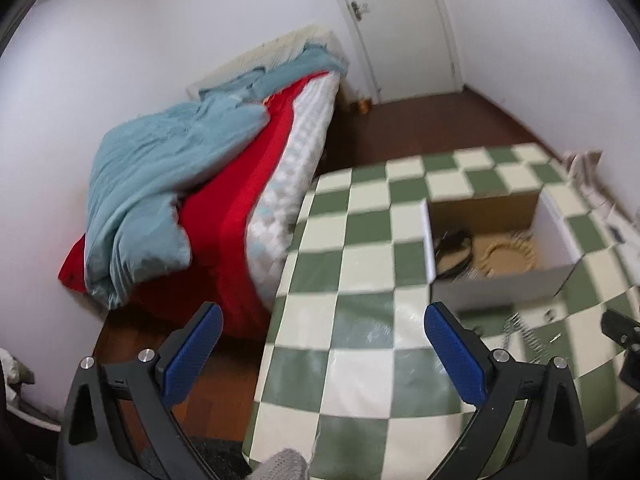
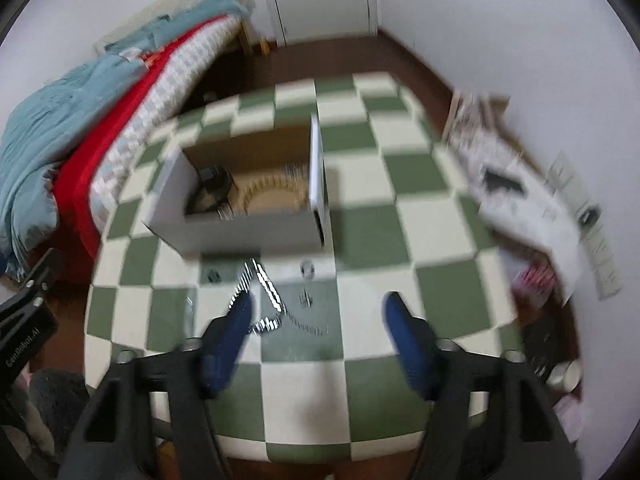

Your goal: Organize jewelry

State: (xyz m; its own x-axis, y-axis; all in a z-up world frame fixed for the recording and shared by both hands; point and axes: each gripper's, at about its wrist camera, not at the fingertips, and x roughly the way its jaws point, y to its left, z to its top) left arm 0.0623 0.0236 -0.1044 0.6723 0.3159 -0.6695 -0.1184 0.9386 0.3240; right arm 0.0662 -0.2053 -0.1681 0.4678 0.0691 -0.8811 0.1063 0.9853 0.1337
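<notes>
Left claw (image 1: 322,332) wide above table (image 1: 360,272); right claw (image 2: 318,312) wide over necklace (image 2: 264,296).

Flat, even indoor light, moderately bright, no hard shadows; slight sheen on the checkered surface (image 1: 360,332) in the left view. Right view is heavily motion-blurred, worst on the clutter by the wall (image 2: 520,184) and the chain (image 2: 264,292). Strong fisheye bend, black vignette in all corners.
</notes>
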